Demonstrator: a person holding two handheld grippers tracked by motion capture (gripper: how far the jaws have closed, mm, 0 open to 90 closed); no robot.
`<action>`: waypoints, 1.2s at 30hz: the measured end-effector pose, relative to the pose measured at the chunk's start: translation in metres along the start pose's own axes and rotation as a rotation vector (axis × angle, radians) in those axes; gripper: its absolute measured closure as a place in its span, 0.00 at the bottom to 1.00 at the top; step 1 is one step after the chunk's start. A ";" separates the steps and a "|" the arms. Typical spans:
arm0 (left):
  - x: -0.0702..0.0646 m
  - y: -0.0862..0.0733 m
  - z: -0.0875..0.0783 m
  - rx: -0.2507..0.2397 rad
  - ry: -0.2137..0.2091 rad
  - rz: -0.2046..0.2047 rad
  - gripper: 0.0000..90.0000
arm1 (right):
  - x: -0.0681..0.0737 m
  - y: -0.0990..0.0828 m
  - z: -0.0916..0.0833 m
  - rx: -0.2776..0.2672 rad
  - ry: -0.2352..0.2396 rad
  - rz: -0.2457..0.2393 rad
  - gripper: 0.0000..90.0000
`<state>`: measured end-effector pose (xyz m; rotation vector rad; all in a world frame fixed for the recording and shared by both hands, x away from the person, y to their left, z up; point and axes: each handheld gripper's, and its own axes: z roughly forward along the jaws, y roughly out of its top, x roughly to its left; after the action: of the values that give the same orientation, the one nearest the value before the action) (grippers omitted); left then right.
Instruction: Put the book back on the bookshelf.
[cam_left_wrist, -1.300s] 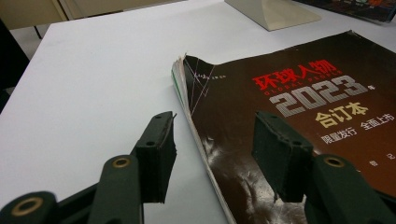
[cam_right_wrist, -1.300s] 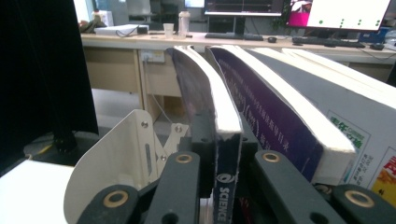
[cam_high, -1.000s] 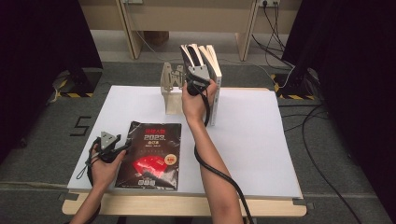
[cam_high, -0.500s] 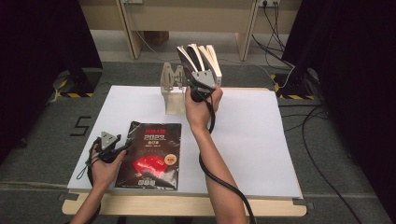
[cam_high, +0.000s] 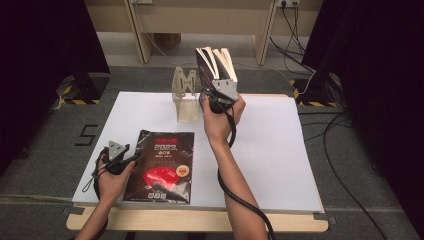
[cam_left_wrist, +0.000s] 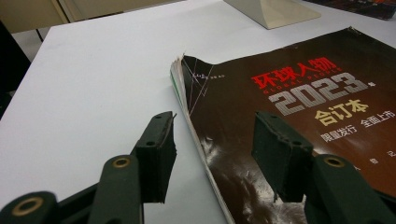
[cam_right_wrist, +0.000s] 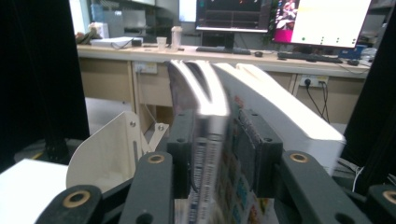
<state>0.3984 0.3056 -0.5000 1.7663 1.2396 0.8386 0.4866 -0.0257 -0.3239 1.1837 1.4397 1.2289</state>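
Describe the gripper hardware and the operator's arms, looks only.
Both the left gripper and the right gripper are black handheld units, each topped by a grey three-cornered plate with holes. The jaws are dark bars with brass-ringed pivot holes and black ribbed pads. A black cable trails along the right forearm. Forearms are bare; no sleeves visible.

Upright books (cam_high: 216, 62) beside bookend; dark magazine (cam_high: 162, 165) flat on table.

The magazine (cam_high: 162, 165) lies flat on the table (cam_high: 280, 150), near its front left. Behind it stands the bookend (cam_high: 184, 95), with upright books (cam_high: 216, 62) just to its right.
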 end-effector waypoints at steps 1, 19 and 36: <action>0.000 0.000 0.000 0.001 0.000 0.001 0.54 | -0.001 0.000 -0.001 -0.005 -0.006 0.004 0.74; 0.000 0.000 0.000 0.001 0.000 0.006 0.54 | 0.004 0.003 0.022 0.087 0.073 0.033 0.67; 0.000 0.000 0.000 0.000 -0.001 0.003 0.54 | 0.003 0.011 0.038 0.168 -0.007 0.083 0.85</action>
<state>0.3986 0.3054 -0.5002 1.7689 1.2357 0.8392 0.5250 -0.0163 -0.3178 1.3715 1.5257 1.1762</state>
